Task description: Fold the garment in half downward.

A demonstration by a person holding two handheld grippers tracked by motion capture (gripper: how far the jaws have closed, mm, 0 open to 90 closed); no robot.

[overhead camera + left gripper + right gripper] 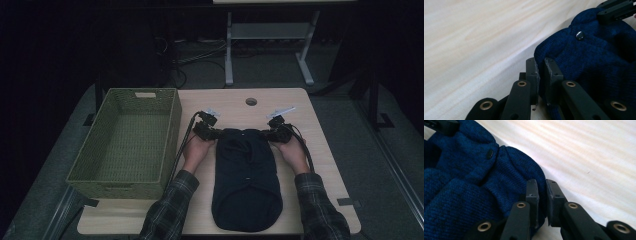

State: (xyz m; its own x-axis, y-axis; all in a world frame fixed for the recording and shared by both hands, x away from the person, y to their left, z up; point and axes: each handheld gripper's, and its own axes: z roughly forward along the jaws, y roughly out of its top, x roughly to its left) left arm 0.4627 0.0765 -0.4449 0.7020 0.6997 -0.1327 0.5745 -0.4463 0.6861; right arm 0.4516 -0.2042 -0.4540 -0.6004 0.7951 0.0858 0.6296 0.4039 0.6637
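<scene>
A dark blue knitted garment (pixel 246 180) lies folded lengthwise on the wooden table (pixel 320 150), with small buttons down its middle. My left gripper (pixel 218 134) is at the garment's far left corner and my right gripper (pixel 269 134) at its far right corner. In the left gripper view the jaws (pixel 541 75) are shut on a fold of the blue knit (pixel 599 62), near a button (pixel 580 35). In the right gripper view the jaws (pixel 542 195) pinch the edge of the same garment (pixel 461 195). Each hand rests on the table beside the cloth.
A green woven basket (pixel 125 140), with nothing in it, stands along the table's left side, close to the left forearm. A round cable hole (pixel 251 101) sits near the far edge. Beyond the table are white desk legs (pixel 229 55) and cables on the floor.
</scene>
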